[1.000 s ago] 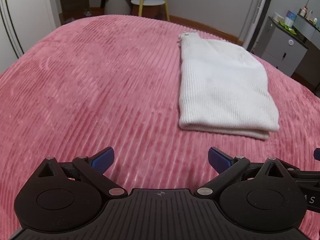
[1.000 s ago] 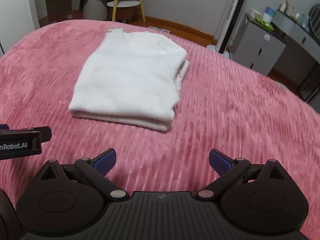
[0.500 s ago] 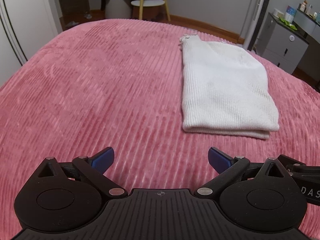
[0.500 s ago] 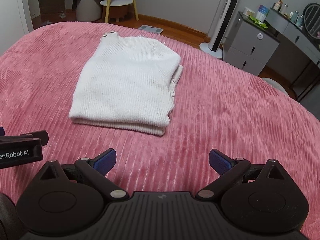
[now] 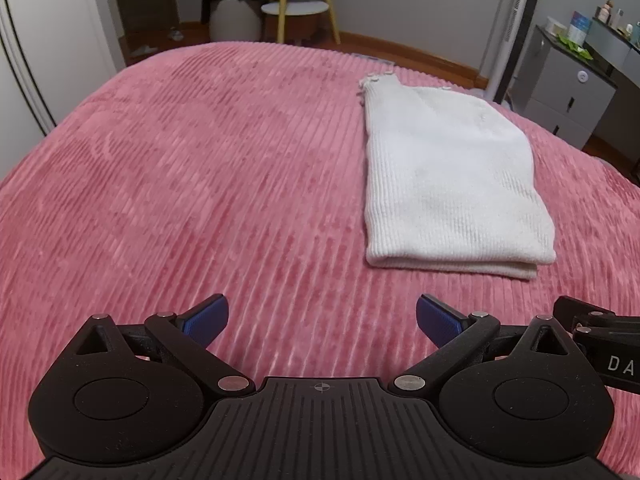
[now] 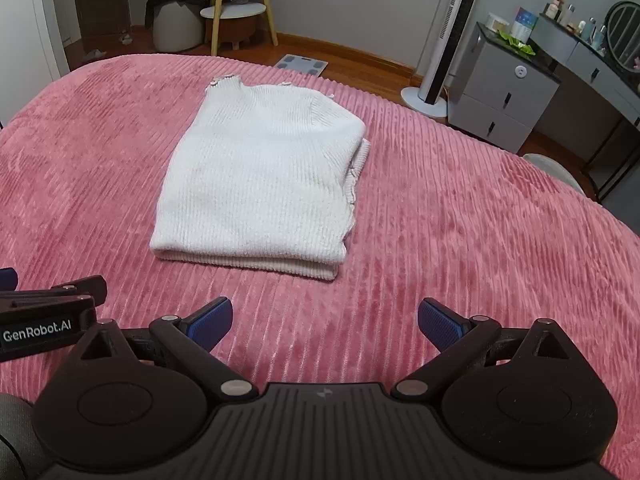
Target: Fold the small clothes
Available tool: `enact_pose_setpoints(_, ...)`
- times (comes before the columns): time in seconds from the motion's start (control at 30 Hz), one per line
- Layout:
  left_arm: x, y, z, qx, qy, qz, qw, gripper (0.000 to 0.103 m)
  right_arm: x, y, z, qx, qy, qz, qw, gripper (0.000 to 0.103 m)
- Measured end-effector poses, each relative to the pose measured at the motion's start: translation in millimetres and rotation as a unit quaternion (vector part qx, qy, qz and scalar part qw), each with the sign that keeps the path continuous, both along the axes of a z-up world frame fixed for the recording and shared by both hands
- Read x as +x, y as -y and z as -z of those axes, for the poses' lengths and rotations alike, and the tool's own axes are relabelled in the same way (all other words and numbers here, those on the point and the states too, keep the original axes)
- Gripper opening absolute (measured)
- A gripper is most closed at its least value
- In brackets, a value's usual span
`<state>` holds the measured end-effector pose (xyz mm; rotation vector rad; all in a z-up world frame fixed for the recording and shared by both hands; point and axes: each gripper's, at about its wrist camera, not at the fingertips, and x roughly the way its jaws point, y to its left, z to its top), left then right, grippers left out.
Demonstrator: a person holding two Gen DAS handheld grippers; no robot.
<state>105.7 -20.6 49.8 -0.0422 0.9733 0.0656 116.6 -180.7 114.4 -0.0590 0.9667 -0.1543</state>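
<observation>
A white ribbed knit sweater (image 5: 448,184) lies folded in a neat rectangle on the pink ribbed bedspread (image 5: 200,168). In the right wrist view the sweater (image 6: 260,184) sits ahead and slightly left. My left gripper (image 5: 322,322) is open and empty, above the bedspread, short of the sweater and to its left. My right gripper (image 6: 325,324) is open and empty, above the bedspread just short of the sweater's near folded edge. The left gripper's side (image 6: 48,320) shows at the left of the right wrist view.
Beyond the bed stand a yellow-legged stool with a round white table (image 6: 234,12), a tower fan (image 6: 444,36), a grey drawer unit (image 6: 508,96) and a dresser with bottles and a mirror (image 6: 600,40). A scale (image 6: 306,65) lies on the wooden floor.
Both grippers have drawn back and risen a little from the sweater, so more of the room shows. The sweater stays folded and still. Both grippers stay open.
</observation>
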Motion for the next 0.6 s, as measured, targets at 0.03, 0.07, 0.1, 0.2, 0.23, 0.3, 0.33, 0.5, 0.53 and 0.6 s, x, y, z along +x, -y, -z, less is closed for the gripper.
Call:
enact_pose_setpoints(0.03, -0.1, 0.3, -0.2, 0.0, 0.0, 0.001, 1.0, 0.102, -0.1, -0.3, 0.0, 0.0, 0.0, 0.0, 1.0, 0.099)
enact_pose_setpoints(0.07, -0.2, 0.7, -0.4, -0.001, 0.0, 0.002, 1.0, 0.102, -0.3, -0.4, 0.0, 0.0, 0.0, -0.001, 1.0, 0.099)
enact_pose_setpoints(0.1, 0.0, 0.8, -0.9, -0.001, 0.0, 0.002, 1.0, 0.102, -0.6, -0.7, 0.4, -0.001, 0.0, -0.002, 1.0, 0.099)
enact_pose_setpoints(0.2, 0.3, 1.4, -2.1, 0.0, 0.002, 0.003, 1.0, 0.102, -0.5, 0.0, 0.5, -0.004, 0.0, -0.001, 1.0, 0.099)
enact_pose_setpoints(0.23, 0.3, 2.0, -2.6, 0.0, 0.002, 0.003, 1.0, 0.102, -0.5, 0.6, 0.1, -0.003, 0.0, 0.0, 1.0, 0.099)
enact_pose_setpoints(0.3, 0.4, 2.3, -2.9, 0.001, 0.002, 0.003, 1.0, 0.102, -0.6, 2.1, -1.1, 0.003, 0.002, 0.002, 1.0, 0.099)
enact_pose_setpoints(0.33, 0.3, 2.3, -2.9, 0.001, 0.003, 0.004, 1.0, 0.102, -0.6, 2.6, -1.5, 0.006, 0.002, 0.003, 1.0, 0.099)
enact_pose_setpoints(0.5, 0.6, 3.1, -3.6, 0.002, 0.003, 0.004, 1.0, 0.102, -1.1, 1.7, -1.7, 0.004, 0.003, -0.001, 1.0, 0.099)
enact_pose_setpoints(0.53, 0.8, 3.0, -3.9, 0.002, 0.003, 0.003, 1.0, 0.102, -1.1, 1.3, -1.6, 0.004, 0.003, -0.002, 1.0, 0.099)
enact_pose_setpoints(0.6, 0.9, 2.6, -4.2, 0.001, 0.003, 0.004, 1.0, 0.102, -1.1, 0.5, -1.5, 0.004, 0.003, -0.005, 1.0, 0.099)
